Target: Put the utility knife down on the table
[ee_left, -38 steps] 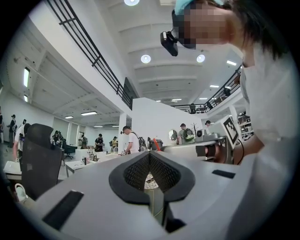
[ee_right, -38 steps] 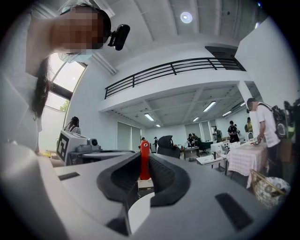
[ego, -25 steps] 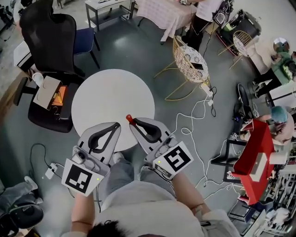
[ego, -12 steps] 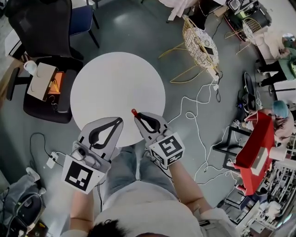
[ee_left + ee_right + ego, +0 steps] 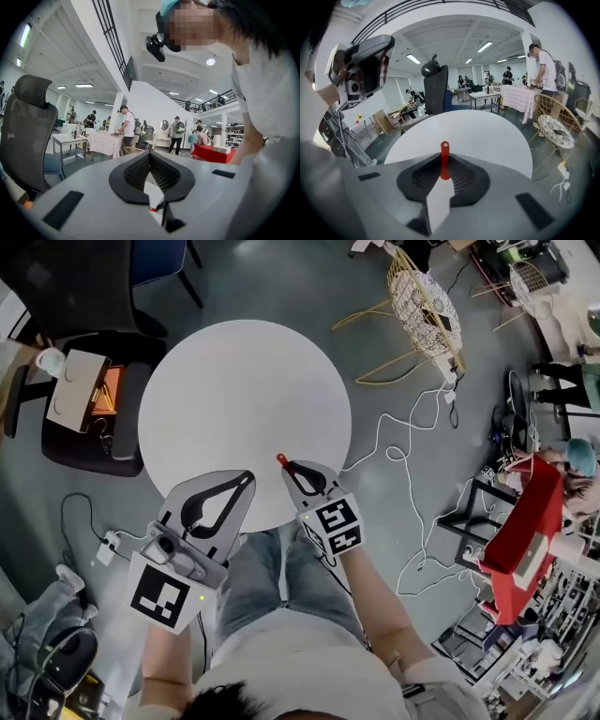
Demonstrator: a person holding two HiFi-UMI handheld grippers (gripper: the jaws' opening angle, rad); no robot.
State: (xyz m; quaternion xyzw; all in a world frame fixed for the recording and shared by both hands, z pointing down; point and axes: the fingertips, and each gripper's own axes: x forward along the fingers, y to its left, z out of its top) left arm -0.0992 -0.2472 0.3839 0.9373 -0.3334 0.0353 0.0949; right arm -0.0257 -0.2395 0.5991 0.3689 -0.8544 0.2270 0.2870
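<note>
The red-handled utility knife (image 5: 282, 461) pokes out past the tip of my right gripper (image 5: 293, 470), which is shut on it over the near edge of the round white table (image 5: 234, 390). In the right gripper view the knife's red end (image 5: 444, 159) stands up between the black pads, above the table top (image 5: 487, 133), and my right gripper (image 5: 444, 177) clamps it. My left gripper (image 5: 246, 478) hovers at the table's near-left edge, shut with nothing in it. In the left gripper view its pads meet at the left gripper tip (image 5: 150, 155).
A black office chair (image 5: 75, 296) with a cardboard box (image 5: 80, 395) stands left of the table. A wire chair (image 5: 427, 301) is at the back right. White cables (image 5: 403, 456) trail on the floor at right, near a red table (image 5: 525, 521). The person's knees (image 5: 281, 568) are under the near edge.
Both grippers have come further in over the table's near edge as the head view shifted forward. The right gripper still clamps the knife and has turned slightly. The left gripper stays shut.
</note>
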